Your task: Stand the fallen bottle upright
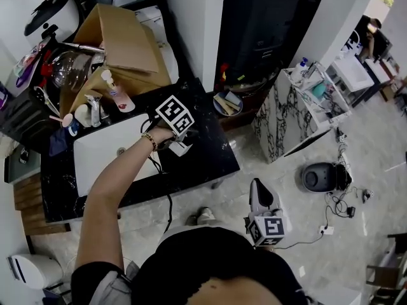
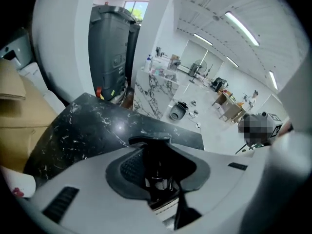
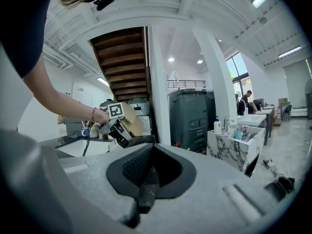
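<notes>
A dark bottle with a white label (image 1: 179, 147) is held tilted just above the black countertop (image 1: 206, 154), right of the white sink. My left gripper (image 1: 173, 145) is shut on the bottle. In the left gripper view the bottle (image 2: 159, 172) sits dark between the grey pads (image 2: 127, 167), its label toward the camera. The right gripper view shows the left gripper (image 3: 115, 126) and the bottle (image 3: 120, 133) in it from the side. My right gripper (image 1: 258, 188) hangs shut over the floor to the counter's right, with nothing in it (image 3: 148, 155).
The white sink (image 1: 105, 152) lies left of the bottle. Behind it are a cardboard box (image 1: 124, 40) and pump bottles (image 1: 113, 86). A marble-patterned stand (image 1: 289, 116) and a round floor device (image 1: 323, 176) are to the right. A tall grey bin (image 2: 112, 52) stands beyond the counter.
</notes>
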The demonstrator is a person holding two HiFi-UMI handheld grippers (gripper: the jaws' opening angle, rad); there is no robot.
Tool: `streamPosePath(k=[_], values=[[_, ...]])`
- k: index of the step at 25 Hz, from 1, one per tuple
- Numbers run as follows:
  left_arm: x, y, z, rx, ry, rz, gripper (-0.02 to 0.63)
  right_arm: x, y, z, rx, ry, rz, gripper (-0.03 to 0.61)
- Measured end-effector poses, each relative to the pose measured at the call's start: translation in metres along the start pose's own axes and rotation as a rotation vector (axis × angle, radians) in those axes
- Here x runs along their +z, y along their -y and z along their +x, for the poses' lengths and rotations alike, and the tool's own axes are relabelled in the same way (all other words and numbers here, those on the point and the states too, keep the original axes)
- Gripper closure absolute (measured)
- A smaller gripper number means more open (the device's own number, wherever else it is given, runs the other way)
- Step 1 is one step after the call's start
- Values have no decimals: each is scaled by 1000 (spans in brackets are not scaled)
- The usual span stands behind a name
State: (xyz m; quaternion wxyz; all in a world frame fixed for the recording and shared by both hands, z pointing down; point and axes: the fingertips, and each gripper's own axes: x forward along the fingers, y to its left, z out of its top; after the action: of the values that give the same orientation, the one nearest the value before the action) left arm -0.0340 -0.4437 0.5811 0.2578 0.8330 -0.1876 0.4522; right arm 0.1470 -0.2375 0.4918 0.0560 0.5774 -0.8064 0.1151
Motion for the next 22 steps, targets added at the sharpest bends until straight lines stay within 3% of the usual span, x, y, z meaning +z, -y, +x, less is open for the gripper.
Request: streamPosePath(k=[6, 11, 16, 22], values=[[24, -20, -25, 111, 329, -31, 509, 5, -5, 5, 17, 11, -12, 574], [29, -25, -39, 277, 541, 57, 512, 2, -1, 5, 6, 3, -9, 574], [22, -24, -41, 334, 676, 10, 512, -1, 1, 7, 7, -7, -13, 574], [19, -23, -41, 390, 736, 29, 506, -3, -1, 13, 18, -10, -27, 574]])
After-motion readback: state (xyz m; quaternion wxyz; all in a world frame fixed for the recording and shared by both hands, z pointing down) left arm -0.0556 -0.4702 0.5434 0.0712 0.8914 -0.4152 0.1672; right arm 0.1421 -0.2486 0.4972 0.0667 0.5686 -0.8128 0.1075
